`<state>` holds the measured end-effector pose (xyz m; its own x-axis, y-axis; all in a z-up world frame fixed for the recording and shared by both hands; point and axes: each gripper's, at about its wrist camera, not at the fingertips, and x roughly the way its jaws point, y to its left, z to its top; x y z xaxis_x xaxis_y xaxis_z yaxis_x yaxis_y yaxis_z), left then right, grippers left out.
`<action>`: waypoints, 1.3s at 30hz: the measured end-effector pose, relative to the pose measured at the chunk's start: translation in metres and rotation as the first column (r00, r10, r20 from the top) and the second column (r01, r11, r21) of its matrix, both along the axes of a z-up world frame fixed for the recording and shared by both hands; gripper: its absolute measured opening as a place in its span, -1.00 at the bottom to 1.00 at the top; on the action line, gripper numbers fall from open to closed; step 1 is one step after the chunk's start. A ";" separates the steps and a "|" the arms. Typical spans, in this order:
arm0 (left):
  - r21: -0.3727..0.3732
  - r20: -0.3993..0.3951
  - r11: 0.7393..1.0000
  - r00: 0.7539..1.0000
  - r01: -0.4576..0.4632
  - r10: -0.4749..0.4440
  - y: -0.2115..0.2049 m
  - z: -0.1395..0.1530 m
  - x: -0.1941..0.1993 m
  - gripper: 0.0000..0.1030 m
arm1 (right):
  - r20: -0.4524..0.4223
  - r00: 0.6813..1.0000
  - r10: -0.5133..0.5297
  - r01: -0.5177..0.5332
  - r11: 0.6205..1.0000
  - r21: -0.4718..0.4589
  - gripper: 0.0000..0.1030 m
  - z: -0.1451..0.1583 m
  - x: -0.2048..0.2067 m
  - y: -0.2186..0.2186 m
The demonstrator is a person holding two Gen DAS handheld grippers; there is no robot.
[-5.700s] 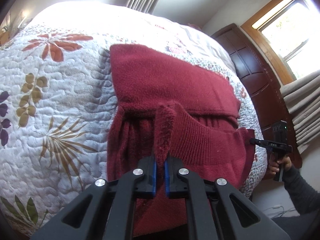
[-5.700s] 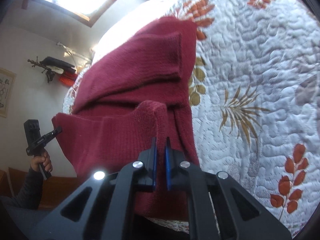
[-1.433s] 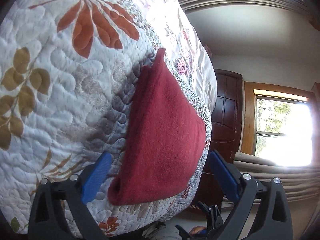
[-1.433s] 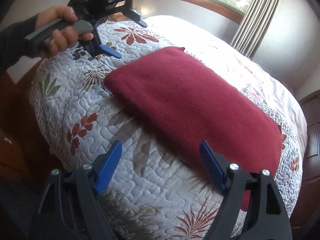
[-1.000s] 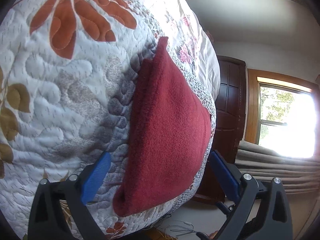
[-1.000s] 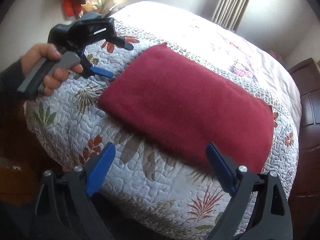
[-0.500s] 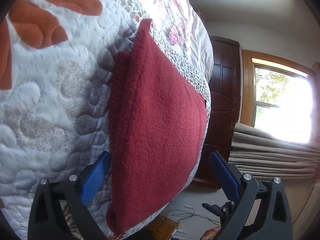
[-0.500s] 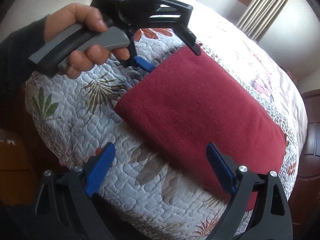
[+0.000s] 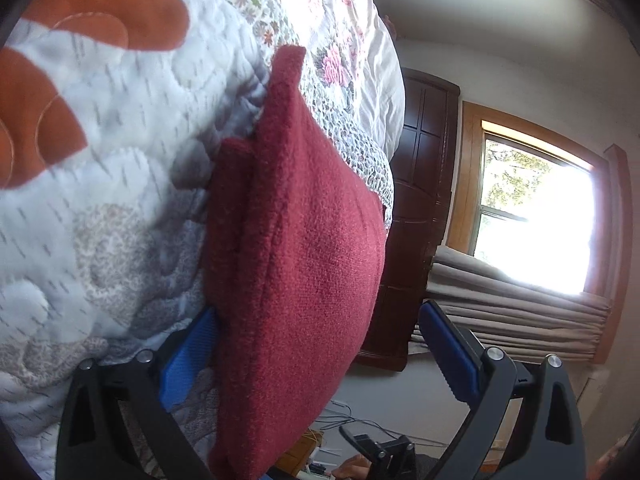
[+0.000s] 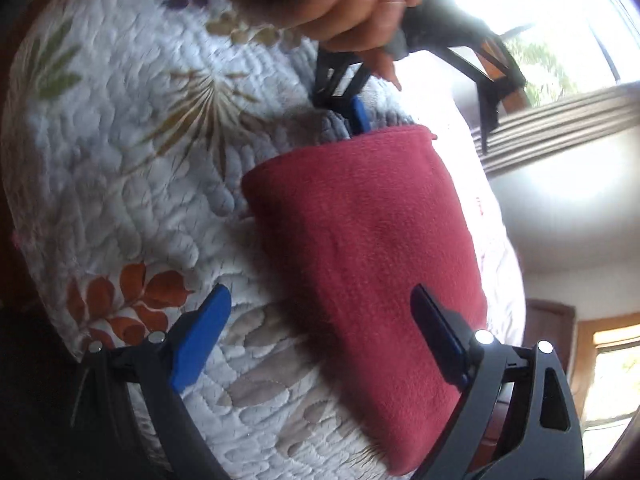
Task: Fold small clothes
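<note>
Straddling fuzzy folded red garment (image 9: 304,264): left tongs (image 9: 320,356) spread wide.

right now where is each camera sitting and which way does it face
Left wrist: on the left gripper, facing along the folded red garment on the quilt toward a window; its open fingers show.
Right wrist: on the right gripper, facing the garment's other end; its open fingers and the hand holding the left gripper show.
Shared: garment, quilt.
</note>
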<state>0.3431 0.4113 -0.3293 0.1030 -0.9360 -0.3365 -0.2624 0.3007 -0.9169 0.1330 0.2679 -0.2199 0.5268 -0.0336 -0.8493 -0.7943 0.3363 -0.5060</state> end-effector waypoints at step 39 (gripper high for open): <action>-0.060 -0.076 0.998 0.997 -0.012 0.007 -0.002 -0.006 0.007 -0.25 | -0.047 0.983 -0.180 0.186 0.954 0.235 -0.69 0.080 0.088 -0.009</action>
<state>0.3502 0.4093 -0.3352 0.0885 -0.9539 -0.2868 -0.3348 0.2427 -0.9105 0.2215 0.2590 -0.1395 0.5092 0.0767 -0.8572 -0.7194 0.5847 -0.3750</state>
